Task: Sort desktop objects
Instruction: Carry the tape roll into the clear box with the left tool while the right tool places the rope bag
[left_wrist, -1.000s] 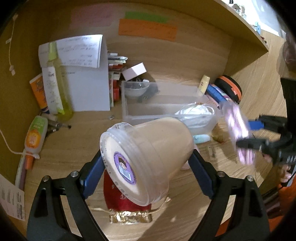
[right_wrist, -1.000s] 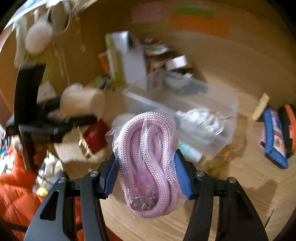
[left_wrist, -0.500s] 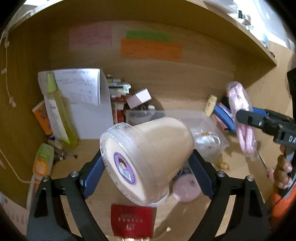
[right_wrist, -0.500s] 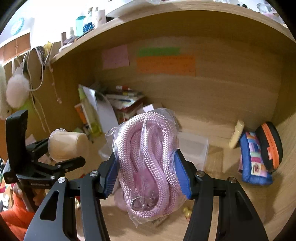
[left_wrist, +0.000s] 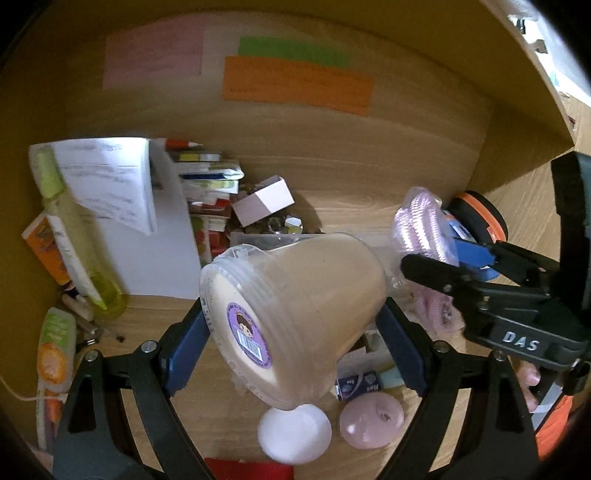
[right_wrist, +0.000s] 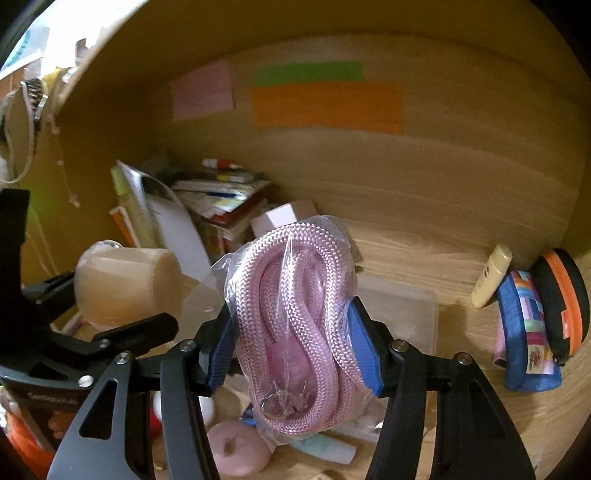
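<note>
Holding 2 items at once, 1 in each tool, both lifted clear of the desk (left_wrist: 369, 206) in front of the back wall. My left gripper (left_wrist: 291, 328) is clamped across a sealed plastic cup (left_wrist: 295, 314) of pale beige drink, lying on its side with the lidded end toward the camera; the blue pads press on opposite flanks near the middle of the body. I judge the cup fairly heavy for its size, with thin, smooth walls that would flex and slide under a hard squeeze, and a film lid that could split. The grip looks best kept on the body near the stiffer rim, not on the lid.

My right gripper (right_wrist: 291, 347) is closed on a bagged pink rope (right_wrist: 295, 321), its pads bearing on either side of the coil about halfway up. I judge it light, soft and compressible; the clear bag is slick, so the coil may creep inside it. A metal ring sits at the lower end, below the pads.

In the left view the right tool and the rope sit just right of the cup, close but apart.

Below lie a white disc (left_wrist: 293, 432) and a pink round case (left_wrist: 371, 419), with a clear tray (right_wrist: 402, 314) further back and pouches (right_wrist: 528, 332) at far right.
</note>
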